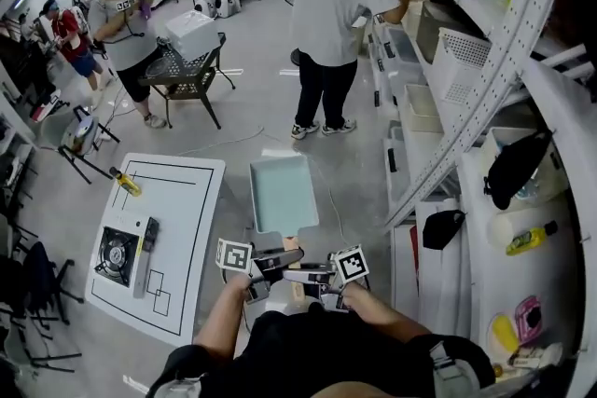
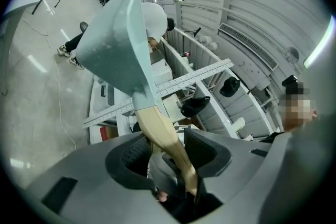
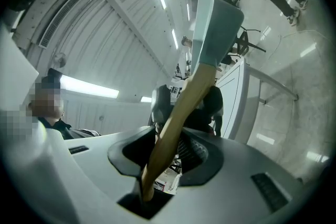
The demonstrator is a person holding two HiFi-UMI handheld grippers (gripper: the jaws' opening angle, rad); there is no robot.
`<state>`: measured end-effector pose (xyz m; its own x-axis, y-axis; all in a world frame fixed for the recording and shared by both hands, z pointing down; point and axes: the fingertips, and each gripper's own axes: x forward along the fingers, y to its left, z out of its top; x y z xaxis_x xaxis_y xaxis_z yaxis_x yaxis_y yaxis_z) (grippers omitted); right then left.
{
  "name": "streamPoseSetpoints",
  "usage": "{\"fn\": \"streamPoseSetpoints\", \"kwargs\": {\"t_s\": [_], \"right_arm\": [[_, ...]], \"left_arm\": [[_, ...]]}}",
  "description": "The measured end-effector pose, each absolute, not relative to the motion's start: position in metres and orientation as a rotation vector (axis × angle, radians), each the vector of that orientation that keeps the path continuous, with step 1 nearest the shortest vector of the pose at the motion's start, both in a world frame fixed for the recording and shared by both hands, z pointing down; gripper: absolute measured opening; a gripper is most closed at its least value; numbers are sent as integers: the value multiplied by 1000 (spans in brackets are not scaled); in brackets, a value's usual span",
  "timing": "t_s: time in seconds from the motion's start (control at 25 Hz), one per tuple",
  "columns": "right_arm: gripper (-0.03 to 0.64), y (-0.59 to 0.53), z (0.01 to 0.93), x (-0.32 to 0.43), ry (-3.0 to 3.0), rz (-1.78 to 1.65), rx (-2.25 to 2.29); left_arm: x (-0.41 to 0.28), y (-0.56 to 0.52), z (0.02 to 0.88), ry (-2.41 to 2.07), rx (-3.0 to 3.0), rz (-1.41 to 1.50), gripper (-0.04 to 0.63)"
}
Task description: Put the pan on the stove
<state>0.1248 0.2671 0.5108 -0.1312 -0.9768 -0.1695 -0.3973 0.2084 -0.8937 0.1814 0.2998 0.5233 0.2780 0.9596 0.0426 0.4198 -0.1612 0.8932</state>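
A square pale teal pan (image 1: 283, 193) with a wooden handle (image 1: 285, 248) hangs in the air over the floor, just right of the white table (image 1: 191, 200). A small black stove (image 1: 117, 254) sits on that table's near left part. My left gripper (image 1: 270, 264) and right gripper (image 1: 315, 273) sit side by side, both shut on the handle. In the left gripper view the handle (image 2: 164, 134) runs between the jaws of the left gripper (image 2: 163, 152) up to the pan (image 2: 115, 39). The right gripper view likewise has the handle (image 3: 184, 107) in the right gripper (image 3: 170, 149), with the pan (image 3: 215, 23) beyond.
A yellow-handled tool (image 1: 126, 184) and a black bar (image 1: 149, 233) lie on the table. A person in a white shirt (image 1: 336, 5) stands at the shelving (image 1: 466, 61) along the right. A chair with a box (image 1: 189, 70) and other people stand far left.
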Motion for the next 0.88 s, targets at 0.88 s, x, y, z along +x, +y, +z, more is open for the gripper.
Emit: {"fn": "streamPoseSetpoints", "kwargs": {"t_s": [0.88], "right_arm": [[138,151,505,267,1445,-812,-1459]], "left_arm": [[312,199,509,1430,1553,951,198]]}}
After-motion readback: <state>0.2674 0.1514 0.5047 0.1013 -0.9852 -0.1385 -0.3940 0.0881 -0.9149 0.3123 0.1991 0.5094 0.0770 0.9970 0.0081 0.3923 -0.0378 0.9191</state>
